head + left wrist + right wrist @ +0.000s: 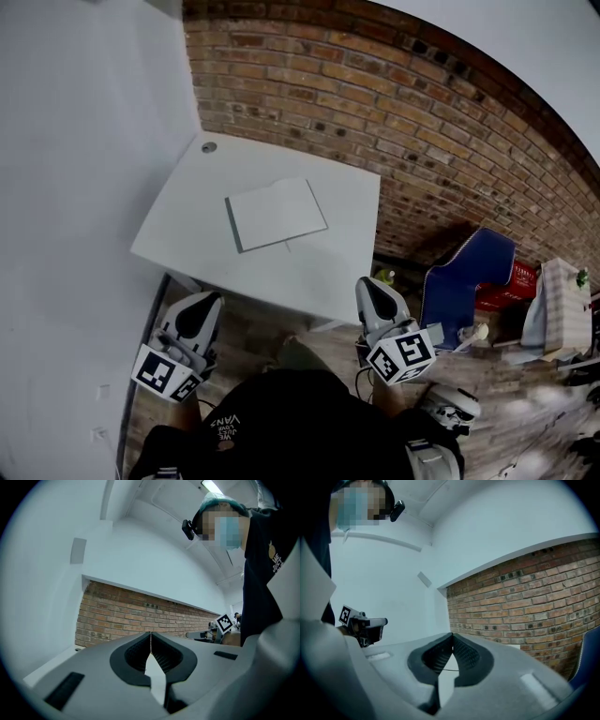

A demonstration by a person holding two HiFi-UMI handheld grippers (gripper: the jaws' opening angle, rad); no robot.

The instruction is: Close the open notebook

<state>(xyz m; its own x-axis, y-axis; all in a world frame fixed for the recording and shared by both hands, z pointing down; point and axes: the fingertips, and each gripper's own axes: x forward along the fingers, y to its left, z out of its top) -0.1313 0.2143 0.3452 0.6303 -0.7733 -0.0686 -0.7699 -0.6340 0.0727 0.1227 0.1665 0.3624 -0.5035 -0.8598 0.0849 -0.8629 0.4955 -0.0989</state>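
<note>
**Spotter:** Where's the notebook right now?

**Operator:** From the head view I have the notebook (pixel 277 214) lying flat near the middle of the white surface (pixel 319 272), turned a little askew to its edges. I see one pale rectangle with a darker band along its left and near sides. It looks closed to me, a single cover facing up. Nothing is touching it.

**Spotter:** And your tools?

**Operator:** Both are off the surface, on my side of its near edge, over the wooden floor (pixel 253 333). The left tool (pixel 200 309) sits just short of the near left corner and the right tool (pixel 375 292) just short of the near right corner, so they're well apart from each other and from the notebook. In the left gripper view the ribbed pads (pixel 161 656) meet in a thin seam at the tip, fully closed with nothing between them. The right gripper view shows the same — its pads (pixel 464 653) are pressed together and hold nothing.

**Spotter:** What's ahead of them?

**Operator:** Each one looks level toward the brick wall (pixel 394 103) behind the surface. A blue chair (pixel 469 272) stands to my right with a red crate (pixel 511 286) just beyond it, both clear of the surface.
</note>
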